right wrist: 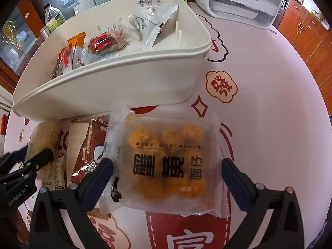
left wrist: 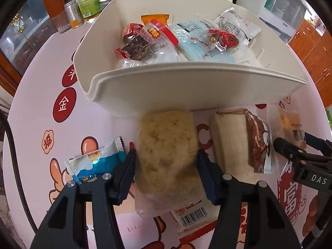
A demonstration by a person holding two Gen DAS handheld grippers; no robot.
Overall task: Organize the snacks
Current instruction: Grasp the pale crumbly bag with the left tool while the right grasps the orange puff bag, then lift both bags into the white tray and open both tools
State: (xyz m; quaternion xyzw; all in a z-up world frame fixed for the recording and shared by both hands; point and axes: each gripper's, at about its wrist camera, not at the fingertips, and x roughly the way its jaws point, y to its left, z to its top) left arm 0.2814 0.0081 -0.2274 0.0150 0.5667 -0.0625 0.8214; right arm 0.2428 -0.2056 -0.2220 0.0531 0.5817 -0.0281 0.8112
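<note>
Left gripper: fingers are set against both long sides of the pale crumbly pack; a pinch is judged, though whether the pack is lifted off the table cannot be told. The pack's long axis runs straight ahead, toward the near wall of the white bin, which its far end touches or nearly touches. The coming move is judged to turn on this: the pack must rise over that wall.

Right gripper: fingers are spread, one on each side of the frosted pack of orange pieces; the left finger touches the pack's edge, the right one stands just clear. That pack lies flat, just short of the bin's near wall.

Between the two packs lies the brown-and-white wrapper; beyond the left gripper, a blue packet.

The left view shows the bin's contents in full: several wrapped snacks piled along its floor. The right view alone shows the frosted pack's whole outline and the bare table toward the right edge.
</note>
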